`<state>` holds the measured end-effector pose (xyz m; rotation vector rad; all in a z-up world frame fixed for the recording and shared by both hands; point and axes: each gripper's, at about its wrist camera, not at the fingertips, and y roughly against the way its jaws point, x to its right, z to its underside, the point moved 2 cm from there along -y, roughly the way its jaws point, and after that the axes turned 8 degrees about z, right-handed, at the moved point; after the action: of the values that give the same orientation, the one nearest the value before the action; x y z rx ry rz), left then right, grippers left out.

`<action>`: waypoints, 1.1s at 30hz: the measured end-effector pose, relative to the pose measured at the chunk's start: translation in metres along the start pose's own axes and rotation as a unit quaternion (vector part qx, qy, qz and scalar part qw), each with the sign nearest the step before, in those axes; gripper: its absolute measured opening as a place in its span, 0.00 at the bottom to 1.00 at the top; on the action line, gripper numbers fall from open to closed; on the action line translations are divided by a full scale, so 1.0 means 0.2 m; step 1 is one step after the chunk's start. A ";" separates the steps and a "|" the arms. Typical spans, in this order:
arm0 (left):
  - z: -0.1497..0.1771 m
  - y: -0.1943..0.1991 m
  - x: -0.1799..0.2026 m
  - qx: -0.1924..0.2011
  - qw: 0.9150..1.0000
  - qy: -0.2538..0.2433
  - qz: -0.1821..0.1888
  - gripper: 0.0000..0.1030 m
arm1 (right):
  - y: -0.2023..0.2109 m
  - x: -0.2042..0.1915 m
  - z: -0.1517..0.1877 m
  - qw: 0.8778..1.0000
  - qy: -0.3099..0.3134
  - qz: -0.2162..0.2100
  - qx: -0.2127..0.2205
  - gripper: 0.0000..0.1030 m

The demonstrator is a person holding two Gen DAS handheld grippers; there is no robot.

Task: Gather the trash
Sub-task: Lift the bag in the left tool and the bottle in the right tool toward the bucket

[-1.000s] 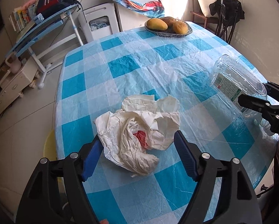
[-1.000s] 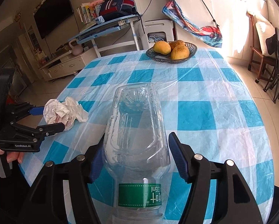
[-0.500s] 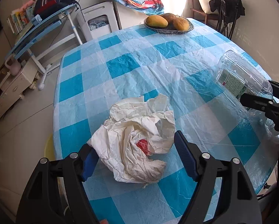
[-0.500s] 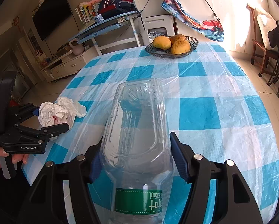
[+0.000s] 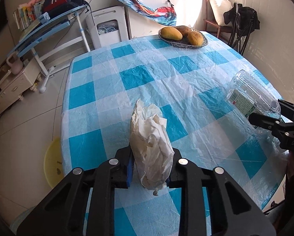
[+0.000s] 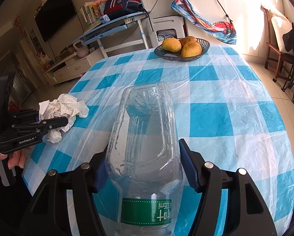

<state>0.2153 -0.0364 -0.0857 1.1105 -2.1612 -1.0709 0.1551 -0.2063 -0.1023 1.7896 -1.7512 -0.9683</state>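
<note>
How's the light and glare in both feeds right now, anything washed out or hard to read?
Left wrist view: window corner behind the chair is blown out; paper wad reads clearly. Right wrist view: sun whitens the far wall, the clear bottle shows cloth through it with highlights, and the fisheye bends the table edges.

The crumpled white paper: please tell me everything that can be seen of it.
The crumpled white paper looks thin and creased, with a little red showing in the right wrist view. The left gripper, whose jaws have just been closing, squeezes it into a narrow upright wad. It is near the table's edge, over the blue checked cover.
</note>
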 end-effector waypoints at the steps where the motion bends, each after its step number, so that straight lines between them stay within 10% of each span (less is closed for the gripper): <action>1: -0.01 0.03 -0.03 0.010 1.000 0.012 -0.001 0.22 | 0.00 0.00 0.00 1.000 0.000 0.001 0.000 0.60; 14: -0.02 0.38 -0.43 0.117 0.980 0.160 -0.020 0.22 | 0.01 -0.01 0.00 1.000 0.004 0.005 0.002 0.60; 33: 0.10 0.45 -0.95 0.140 0.934 0.324 -0.049 0.22 | 0.02 -0.02 0.01 1.000 0.006 0.004 0.003 0.60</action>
<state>0.2665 0.1623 -0.0360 1.4602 -1.7534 -0.3427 0.1522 -0.2032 -0.1000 1.7870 -1.7537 -0.9487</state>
